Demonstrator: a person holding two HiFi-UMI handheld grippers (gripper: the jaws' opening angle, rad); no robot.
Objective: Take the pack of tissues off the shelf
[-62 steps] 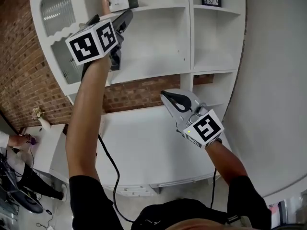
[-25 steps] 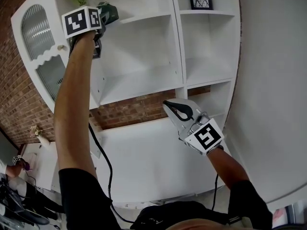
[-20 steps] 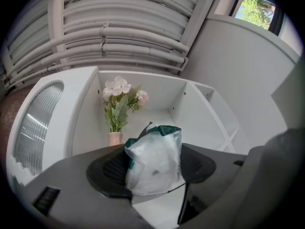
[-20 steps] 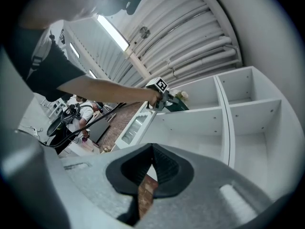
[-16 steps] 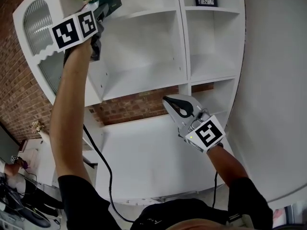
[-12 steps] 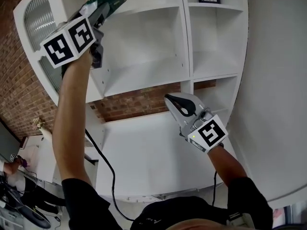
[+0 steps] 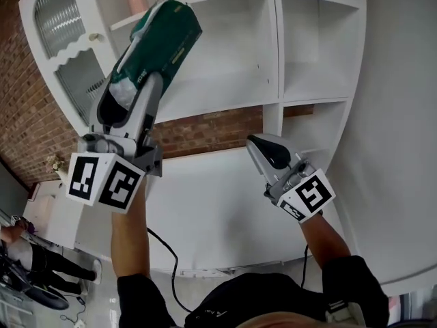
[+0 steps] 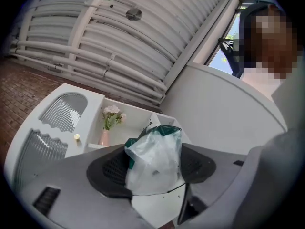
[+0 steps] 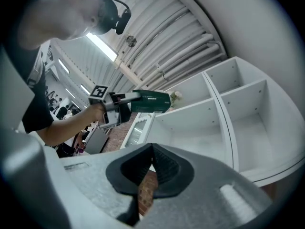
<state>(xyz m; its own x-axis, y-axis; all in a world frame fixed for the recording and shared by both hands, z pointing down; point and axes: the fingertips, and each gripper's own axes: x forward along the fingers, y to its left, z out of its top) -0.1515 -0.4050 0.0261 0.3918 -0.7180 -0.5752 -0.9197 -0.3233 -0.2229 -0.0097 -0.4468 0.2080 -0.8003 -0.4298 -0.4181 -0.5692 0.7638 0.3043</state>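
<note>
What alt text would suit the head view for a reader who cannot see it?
The left tongs grip a green pack of tissues, raised in front of the white shelf unit. The right tongs are shut and empty, lower, over a white counter.

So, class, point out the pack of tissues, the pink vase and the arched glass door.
pack of tissues (image 7: 160,39), head view, middle of the green wrapper
pink vase (image 8: 104,137), left gripper view, its body
arched glass door (image 7: 54,4), head view, the ribbed pane
</note>
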